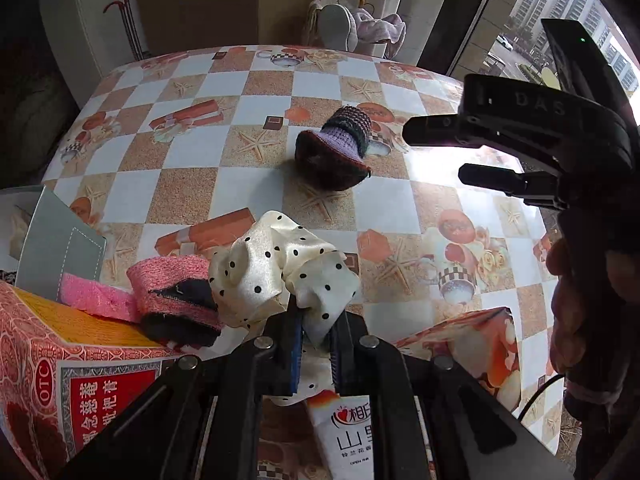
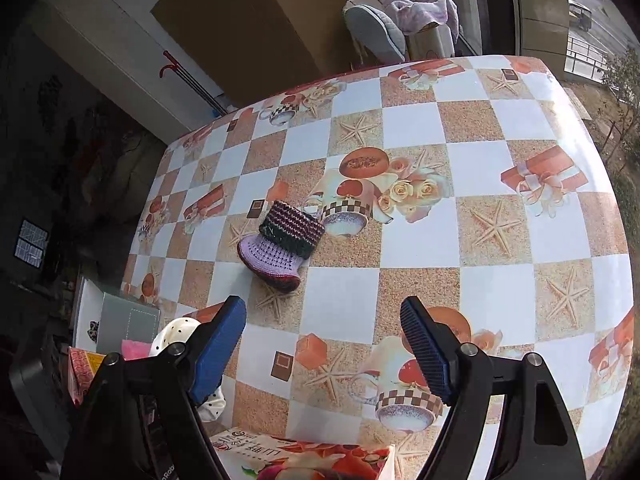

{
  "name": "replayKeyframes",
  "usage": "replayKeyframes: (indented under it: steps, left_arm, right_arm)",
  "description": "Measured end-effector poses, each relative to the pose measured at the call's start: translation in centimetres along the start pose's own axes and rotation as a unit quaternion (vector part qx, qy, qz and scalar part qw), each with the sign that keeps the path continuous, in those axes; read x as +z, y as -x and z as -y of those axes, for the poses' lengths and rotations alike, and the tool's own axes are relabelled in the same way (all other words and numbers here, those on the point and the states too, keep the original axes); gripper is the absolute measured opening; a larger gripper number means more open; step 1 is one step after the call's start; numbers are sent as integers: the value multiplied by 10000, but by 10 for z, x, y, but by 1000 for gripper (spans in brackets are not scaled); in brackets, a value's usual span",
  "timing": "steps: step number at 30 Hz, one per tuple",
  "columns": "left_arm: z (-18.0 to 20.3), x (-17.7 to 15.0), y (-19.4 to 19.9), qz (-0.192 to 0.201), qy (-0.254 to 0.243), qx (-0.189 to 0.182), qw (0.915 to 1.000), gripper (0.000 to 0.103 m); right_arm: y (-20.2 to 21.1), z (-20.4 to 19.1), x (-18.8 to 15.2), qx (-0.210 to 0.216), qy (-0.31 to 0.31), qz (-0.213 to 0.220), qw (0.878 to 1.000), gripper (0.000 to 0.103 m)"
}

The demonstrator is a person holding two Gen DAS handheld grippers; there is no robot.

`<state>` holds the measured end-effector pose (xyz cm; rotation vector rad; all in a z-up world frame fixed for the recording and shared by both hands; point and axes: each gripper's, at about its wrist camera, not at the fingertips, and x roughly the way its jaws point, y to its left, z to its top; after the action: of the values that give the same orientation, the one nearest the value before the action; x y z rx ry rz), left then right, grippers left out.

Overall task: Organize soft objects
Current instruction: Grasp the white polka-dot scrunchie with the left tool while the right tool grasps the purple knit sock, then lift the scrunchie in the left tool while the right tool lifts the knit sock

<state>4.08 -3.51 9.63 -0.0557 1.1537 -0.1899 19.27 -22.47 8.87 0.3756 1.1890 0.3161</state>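
Checkered desk (image 2: 412,128) by the window, soft things scattered on it.
Left gripper (image 1: 316,344) clamped tight on the polka-dot scrunchie (image 1: 280,268) near the desk's near left corner, beside the red box (image 1: 60,380). Right gripper (image 2: 324,344) hangs with jaws wide and nothing between them; the knitted bootie (image 2: 280,244) lies mid-desk, just beyond.

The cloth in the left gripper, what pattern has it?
Cream satin scrunchie with black polka dots, seen best in the left wrist view.

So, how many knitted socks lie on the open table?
1: the striped knitted sock lies alone mid-table, beyond the open right gripper. Others may be hidden in the box.
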Motion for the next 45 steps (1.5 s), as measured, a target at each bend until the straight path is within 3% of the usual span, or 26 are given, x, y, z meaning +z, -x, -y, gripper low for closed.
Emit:
replayKeyframes:
  steps: [6, 9, 11, 12, 13, 16, 20, 24, 28, 30, 34, 38, 41, 45]
  left_arm:
    - [25, -65, 41, 243, -801, 113, 9964, 13]
    - [25, -81, 46, 285, -1044, 184, 9940, 13]
    - [22, -86, 44, 271, -1104, 187, 9933, 13]
    - [20, -85, 42, 247, -1101, 142, 9935, 13]
    - [18, -84, 40, 258, -1071, 87, 9939, 13]
    - [21, -72, 44, 428, -1070, -103, 9933, 13]
    - [32, -50, 52, 547, -995, -552, 9920, 13]
    - [39, -52, 54, 528, -1043, -481, 9920, 13]
    - [42, -79, 59, 520, -1282, -317, 9899, 13]
    - [39, -97, 58, 463, -1411, -187, 9887, 13]
    - [20, -135, 40, 118, -1446, 151, 9893, 13]
    - [1, -161, 21, -197, -1178, 141, 9927, 12]
    - [-3, -170, 10, -95, -1110, 175, 9936, 12]
    - [-3, -180, 10, 243, -1186, 175, 9925, 14]
  right_arm:
    - [-52, -33, 23, -364, -37, -308, 9989, 81]
    - [-79, -46, 29, -422, -147, -466, 9979, 80]
    - [-92, -53, 29, -735, 76, -507, 9960, 51]
    - [-90, -55, 28, -765, 160, -450, 9959, 49]
    - [-84, -58, 26, -774, 256, -400, 9959, 34]
    - [-46, -66, 12, -682, 646, -102, 9955, 32]
    - [36, -64, -28, -817, 1085, 558, 9892, 32]
    - [105, -42, -90, -914, 1056, 935, 9858, 32]
    - [131, -35, -158, -781, 950, 963, 9877, 32]
    - [132, -40, -193, -659, 930, 912, 9893, 32]
    - [114, -53, -252, -867, 1053, 713, 9881, 32]
    - [84, -52, -287, -1084, 1041, 472, 9875, 32]
    - [57, -48, -300, -1302, 1009, 329, 9858, 33]
    - [52, -48, -306, -1436, 927, 595, 9835, 34]
